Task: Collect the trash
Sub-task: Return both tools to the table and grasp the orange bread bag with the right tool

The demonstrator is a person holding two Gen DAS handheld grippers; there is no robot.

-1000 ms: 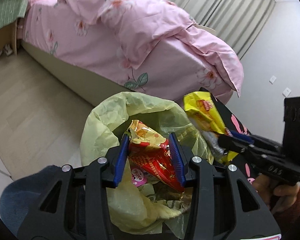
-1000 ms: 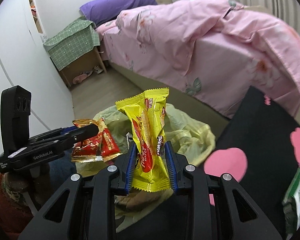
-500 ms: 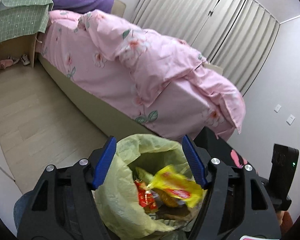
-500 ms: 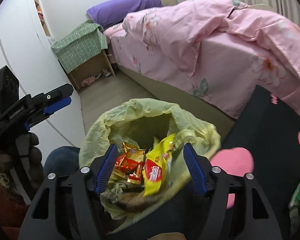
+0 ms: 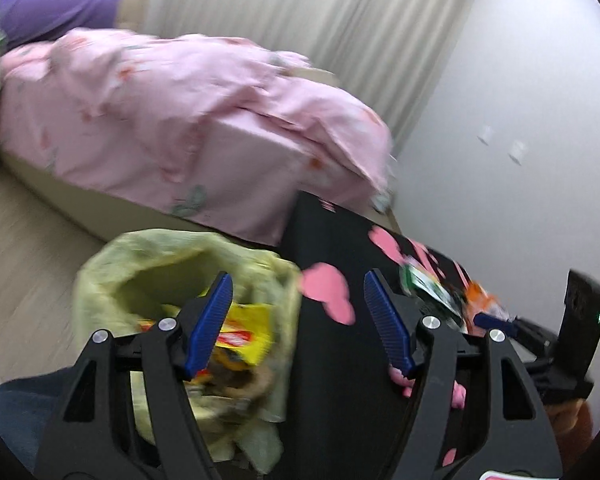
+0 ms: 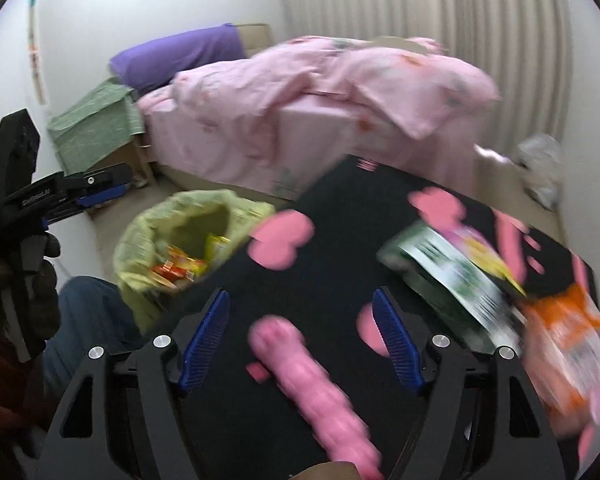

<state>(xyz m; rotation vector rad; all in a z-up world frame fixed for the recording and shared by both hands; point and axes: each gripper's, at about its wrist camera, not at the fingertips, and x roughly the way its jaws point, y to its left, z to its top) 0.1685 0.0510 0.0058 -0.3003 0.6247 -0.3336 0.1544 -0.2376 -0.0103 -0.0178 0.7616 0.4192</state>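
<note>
A yellow-green trash bag stands open beside a black table with pink shapes; it also shows in the right wrist view. Inside lie a yellow wrapper and a red wrapper. My left gripper is open and empty, over the bag's right rim and the table edge. My right gripper is open and empty above the table. On the table lie a green-white packet, an orange packet and a pink wrapper. The frames are blurred.
A bed with a pink floral duvet stands behind the bag and table. A green-covered nightstand is by the bed's head. Curtains cover the back wall. Wooden floor lies left of the bag.
Both grippers let go of their wrappers, which fell into the bag. Both then swung right, from over the bag toward the black table.
</note>
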